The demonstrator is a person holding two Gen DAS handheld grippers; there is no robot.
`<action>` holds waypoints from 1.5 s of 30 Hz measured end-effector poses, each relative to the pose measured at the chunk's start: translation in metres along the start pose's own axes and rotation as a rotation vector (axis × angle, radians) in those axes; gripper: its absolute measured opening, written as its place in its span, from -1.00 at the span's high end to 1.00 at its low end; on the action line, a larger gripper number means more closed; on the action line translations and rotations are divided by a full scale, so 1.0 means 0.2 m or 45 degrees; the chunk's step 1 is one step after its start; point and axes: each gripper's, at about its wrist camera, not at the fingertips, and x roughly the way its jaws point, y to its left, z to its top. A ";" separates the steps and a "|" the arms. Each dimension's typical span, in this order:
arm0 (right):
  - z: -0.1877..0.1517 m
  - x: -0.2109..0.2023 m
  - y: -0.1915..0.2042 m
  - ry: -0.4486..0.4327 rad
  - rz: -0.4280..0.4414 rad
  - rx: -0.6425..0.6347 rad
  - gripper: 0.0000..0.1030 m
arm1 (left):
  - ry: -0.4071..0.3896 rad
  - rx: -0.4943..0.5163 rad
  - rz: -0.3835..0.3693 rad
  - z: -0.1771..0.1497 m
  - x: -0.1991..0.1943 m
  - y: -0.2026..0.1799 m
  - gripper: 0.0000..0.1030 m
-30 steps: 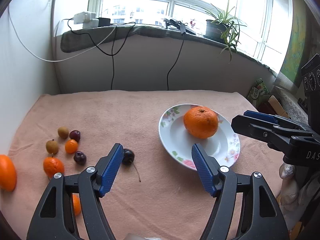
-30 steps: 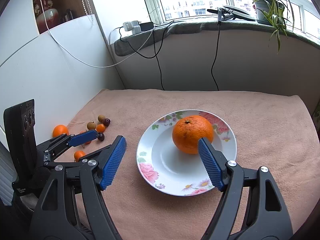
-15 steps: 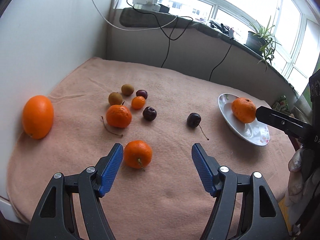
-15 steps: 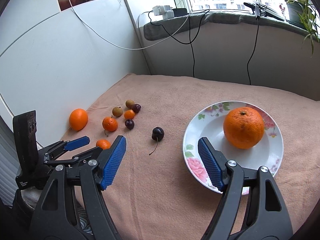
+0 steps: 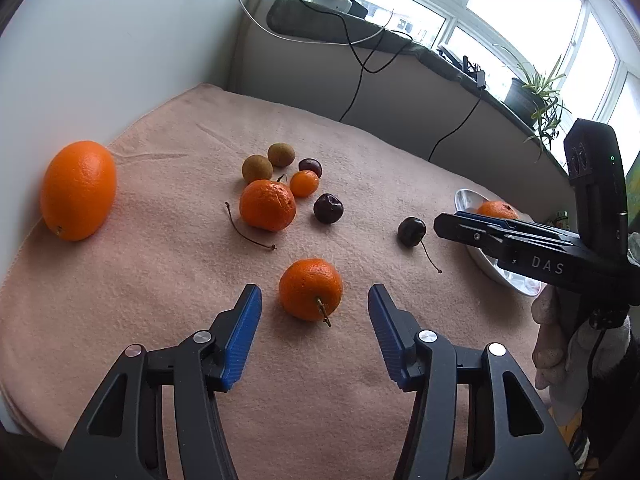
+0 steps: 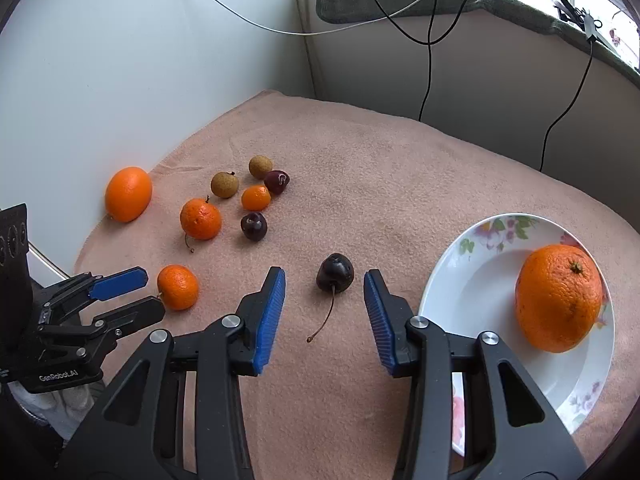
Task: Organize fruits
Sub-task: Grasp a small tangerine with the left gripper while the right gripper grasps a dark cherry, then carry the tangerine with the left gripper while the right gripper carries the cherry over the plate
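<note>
Right wrist view: right gripper jaws closing, unclenched, around dark cherry; soft, bruisable, best pinched lightly across body. Left gripper jaws closing, not touching, around stemmed mandarin; light, firm.

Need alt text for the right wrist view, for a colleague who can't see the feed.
The right gripper has just been closing around a dark cherry on the pink cloth, pads not yet touching it. A floral plate holding one orange sits right; the left gripper flanks a small tangerine.
</note>
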 end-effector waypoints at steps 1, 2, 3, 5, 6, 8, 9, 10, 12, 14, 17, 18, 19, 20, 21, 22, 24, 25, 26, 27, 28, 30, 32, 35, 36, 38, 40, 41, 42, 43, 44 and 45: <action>0.01 0.02 0.01 0.011 -0.007 -0.014 0.23 | 0.002 0.002 -0.001 0.00 0.01 0.00 -0.04; 0.02 0.04 0.02 0.026 -0.012 -0.031 0.24 | 0.006 -0.001 -0.003 0.00 0.01 0.00 -0.04; 0.02 0.06 0.03 0.040 -0.017 -0.050 0.26 | 0.011 -0.010 -0.009 0.01 0.02 0.01 -0.04; 0.03 0.09 0.04 0.061 -0.039 -0.077 0.29 | 0.014 -0.023 -0.012 0.02 0.04 0.01 -0.02; 0.03 0.11 0.05 0.068 -0.051 -0.087 0.30 | 0.013 -0.025 -0.013 0.02 0.05 0.01 -0.02; 0.03 0.13 0.06 0.082 -0.072 -0.105 0.30 | 0.017 -0.027 -0.020 0.03 0.06 0.01 -0.01; 0.03 0.14 0.06 0.089 -0.081 -0.115 0.30 | 0.023 -0.028 -0.025 0.03 0.07 0.01 -0.01; 0.03 0.15 0.06 0.096 -0.089 -0.122 0.30 | 0.029 -0.024 -0.024 0.03 0.08 0.00 -0.01; 0.04 0.18 0.06 0.112 -0.099 -0.132 0.31 | 0.039 -0.020 -0.021 0.02 0.10 0.00 0.09; 0.04 0.19 0.05 0.124 -0.109 -0.136 0.39 | 0.047 -0.023 -0.021 0.02 0.11 0.00 0.13; 0.04 0.20 0.04 0.133 -0.109 -0.131 0.40 | 0.053 -0.026 -0.018 0.01 0.12 0.01 0.16; 0.04 0.20 0.04 0.135 -0.108 -0.130 0.41 | 0.053 -0.023 -0.016 0.01 0.12 0.01 0.19; 0.04 0.20 0.04 0.140 -0.111 -0.132 0.41 | 0.056 -0.020 -0.013 0.01 0.12 0.01 0.19; 0.04 0.21 0.04 0.146 -0.116 -0.135 0.42 | 0.058 -0.022 -0.011 0.00 0.13 0.01 0.21; 0.04 0.22 0.04 0.155 -0.119 -0.138 0.45 | 0.059 -0.023 -0.010 0.00 0.13 0.02 0.25; 0.04 0.22 0.04 0.159 -0.118 -0.138 0.45 | 0.061 -0.024 -0.006 0.00 0.13 0.02 0.27; 0.03 0.23 0.04 0.161 -0.120 -0.143 0.46 | 0.061 -0.026 -0.011 0.01 0.13 0.03 0.28; 0.03 0.23 0.04 0.158 -0.127 -0.150 0.46 | 0.060 -0.027 -0.013 0.01 0.13 0.03 0.28; 0.03 0.23 0.05 0.156 -0.132 -0.156 0.46 | 0.060 -0.026 -0.014 0.01 0.13 0.03 0.28; 0.03 0.23 0.05 0.154 -0.137 -0.161 0.47 | 0.059 -0.027 -0.015 0.00 0.13 0.03 0.29; 0.03 0.22 0.05 0.152 -0.139 -0.162 0.47 | 0.057 -0.031 -0.016 0.00 0.12 0.03 0.29; 0.03 0.22 0.05 0.146 -0.135 -0.154 0.47 | 0.053 -0.032 -0.015 0.00 0.12 0.03 0.29; 0.02 0.20 0.05 0.137 -0.126 -0.142 0.47 | 0.051 -0.032 -0.014 0.00 0.11 0.03 0.29; 0.02 0.17 0.06 0.116 -0.112 -0.128 0.47 | 0.048 -0.032 -0.013 0.00 0.11 0.02 0.29; 0.02 0.16 0.05 0.109 -0.108 -0.125 0.48 | 0.047 -0.034 -0.013 0.00 0.11 0.02 0.30; 0.02 0.13 0.05 0.094 -0.096 -0.109 0.48 | 0.044 -0.034 -0.017 0.00 0.11 0.02 0.30; 0.02 0.11 0.04 0.078 -0.084 -0.087 0.48 | 0.037 -0.031 -0.019 0.01 0.10 0.01 0.30; 0.02 0.10 0.03 0.070 -0.078 -0.075 0.48 | 0.034 -0.028 -0.020 0.01 0.09 0.00 0.30; 0.01 0.08 0.02 0.064 -0.072 -0.064 0.48 | 0.030 -0.025 -0.023 0.02 0.09 0.00 0.30; 0.01 0.07 0.01 0.056 -0.067 -0.054 0.48 | 0.026 -0.021 -0.026 0.02 0.08 -0.01 0.30; 0.00 0.05 0.01 0.047 -0.065 -0.044 0.48 | 0.022 -0.017 -0.029 0.03 0.08 -0.02 0.30; 0.00 0.03 0.00 0.037 -0.063 -0.033 0.48 | 0.018 -0.014 -0.032 0.04 0.08 -0.03 0.30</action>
